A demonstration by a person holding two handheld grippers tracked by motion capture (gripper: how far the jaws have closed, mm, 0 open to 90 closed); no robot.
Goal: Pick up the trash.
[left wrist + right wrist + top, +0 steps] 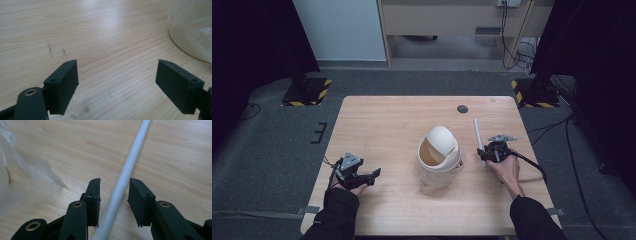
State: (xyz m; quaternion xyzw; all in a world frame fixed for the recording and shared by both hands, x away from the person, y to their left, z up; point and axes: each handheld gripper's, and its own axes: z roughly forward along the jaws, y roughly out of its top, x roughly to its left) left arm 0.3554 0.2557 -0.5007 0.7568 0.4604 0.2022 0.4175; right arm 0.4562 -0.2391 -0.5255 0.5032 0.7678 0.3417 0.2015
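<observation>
A cream swing-lid bin (439,155) with a clear plastic liner stands upright at the middle of the wooden table (387,120). Right of it a thin grey rod (478,134) lies flat on the wood. My right gripper (484,156) sits at the rod's near end. In the right gripper view the rod (125,170) runs between the jaws of this gripper (115,181), with a small gap on each side. My left gripper (374,175) rests low at the front left, pointing towards the bin. Its jaws (117,67) stand wide apart over bare wood, with the bin (192,32) ahead on the right.
A small dark round mark (462,109) sits near the table's far edge. The bin's liner (15,175) billows close to the right gripper's left side. Dark stands with striped bases (307,92) flank the far corners on the grey carpet.
</observation>
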